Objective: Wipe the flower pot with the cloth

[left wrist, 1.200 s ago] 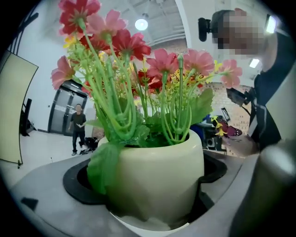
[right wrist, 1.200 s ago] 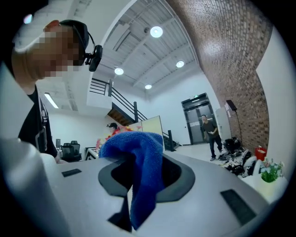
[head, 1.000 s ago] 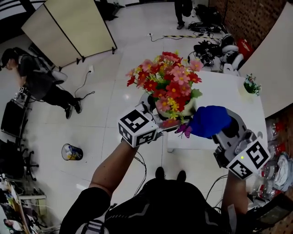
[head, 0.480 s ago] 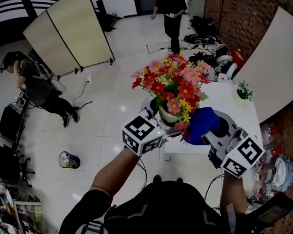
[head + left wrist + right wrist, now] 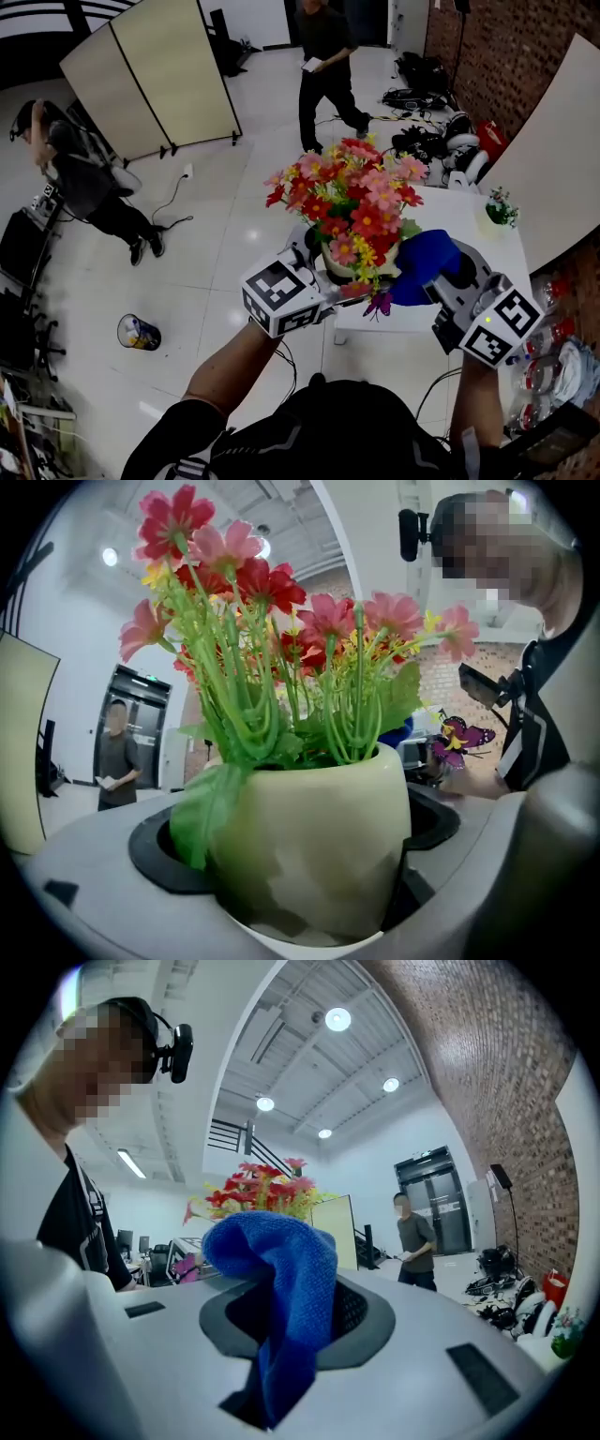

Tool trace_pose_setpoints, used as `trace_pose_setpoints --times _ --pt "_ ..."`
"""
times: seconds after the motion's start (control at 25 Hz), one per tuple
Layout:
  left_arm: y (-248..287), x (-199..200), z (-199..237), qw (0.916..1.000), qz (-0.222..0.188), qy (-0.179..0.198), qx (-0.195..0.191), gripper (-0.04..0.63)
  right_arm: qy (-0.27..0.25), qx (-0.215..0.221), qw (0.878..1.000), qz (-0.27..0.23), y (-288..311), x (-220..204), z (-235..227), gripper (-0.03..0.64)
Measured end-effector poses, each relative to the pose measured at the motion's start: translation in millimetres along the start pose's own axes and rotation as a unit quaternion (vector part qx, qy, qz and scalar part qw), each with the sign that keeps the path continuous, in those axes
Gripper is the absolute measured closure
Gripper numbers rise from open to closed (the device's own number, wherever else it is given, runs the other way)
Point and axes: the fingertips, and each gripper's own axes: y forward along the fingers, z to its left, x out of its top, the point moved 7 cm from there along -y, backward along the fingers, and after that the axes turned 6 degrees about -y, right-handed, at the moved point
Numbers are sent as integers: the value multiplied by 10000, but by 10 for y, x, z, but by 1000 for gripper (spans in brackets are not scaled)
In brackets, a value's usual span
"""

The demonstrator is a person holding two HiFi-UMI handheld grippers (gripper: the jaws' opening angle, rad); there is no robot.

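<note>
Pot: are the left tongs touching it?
Touching. The left gripper view shows the pot seated between the left tongs, jaws against both its sides.

Your head view looks steeply down onto the tabletop [image 5: 469, 216] and floor [image 5: 216, 216]. The left gripper view sits tight against the flower pot [image 5: 309, 846], low centre; the right gripper view faces the cloth [image 5: 286, 1279] close up. All three share the flowers [image 5: 352, 202].

No legible txt, no labels, brands, nos. or signs
</note>
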Motion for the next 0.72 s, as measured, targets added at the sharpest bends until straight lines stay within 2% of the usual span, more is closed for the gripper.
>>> trace_pose_setpoints --times 0.32,0.56,0.72 --pt "-85 94 -97 9997 -184 45 -183 8 13 -157 9998 -101 -28 95 -74 527" --pt "-35 42 36 9996 -281 14 -23 8 -45 117 9994 -309 -304 45 168 526" --pt "-77 78 78 9993 -345 -2 -174 8 -179 237 9994 -194 -190 59 332 526"
